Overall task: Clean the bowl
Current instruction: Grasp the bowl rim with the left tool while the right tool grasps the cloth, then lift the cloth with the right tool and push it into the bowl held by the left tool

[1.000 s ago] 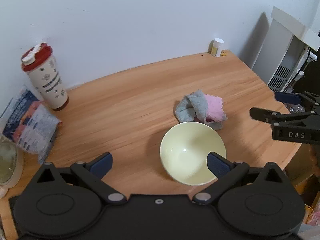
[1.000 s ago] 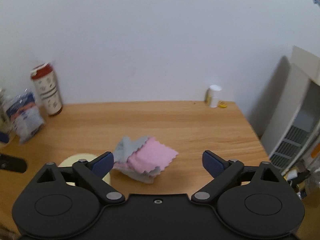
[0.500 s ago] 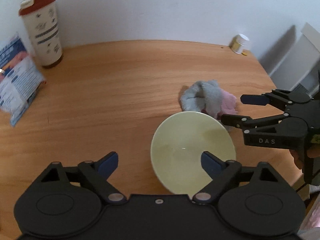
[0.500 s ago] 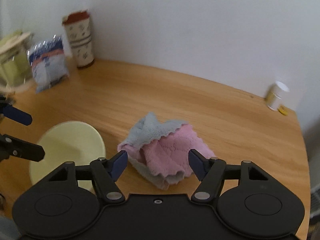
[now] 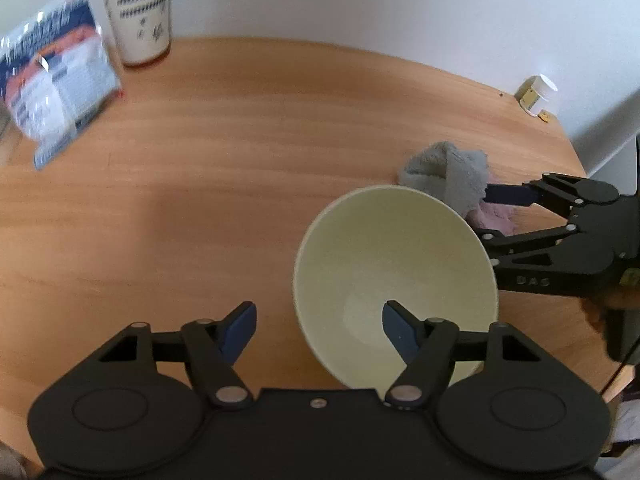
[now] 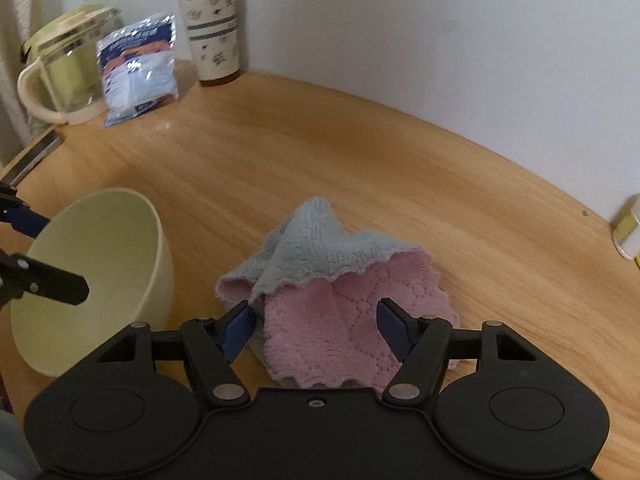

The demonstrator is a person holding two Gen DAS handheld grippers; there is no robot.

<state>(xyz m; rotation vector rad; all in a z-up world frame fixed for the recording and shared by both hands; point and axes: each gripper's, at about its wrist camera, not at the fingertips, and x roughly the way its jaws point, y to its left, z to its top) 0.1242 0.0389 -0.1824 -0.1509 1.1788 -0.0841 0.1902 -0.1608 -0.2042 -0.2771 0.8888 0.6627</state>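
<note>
Both hands are at the pick-up stage: one is taking hold of the bowl [image 5: 394, 276], the other is reaching for the cloth [image 6: 340, 312], and no wiping has begun.

The left gripper [image 5: 318, 330] straddles the near wall of the pale yellow bowl, which sits on the wooden counter [image 5: 200, 184]. One finger is inside the bowl, low over its bottom, and the other is outside, apart from the wall. These fingers are closing, with the rim between them, but neither pad visibly presses on it yet, so the bowl is not gripped.

The right gripper [image 6: 316, 326] hangs over the crumpled pink and grey cloth, which lies just beyond the bowl. Its fingers are spread, with pink folds bunched between the tips. Whether the tips touch the fabric I cannot tell; nothing is pinched or lifted.

Next, the left fingers need to finish clamping the wall firmly enough to steady the bowl without tipping it. The right fingers should sink a little further into the cloth and clench on a thick fold, because a thin edge would likely slip out. Then the cloth can be carried over the rim into the bowl.
</note>
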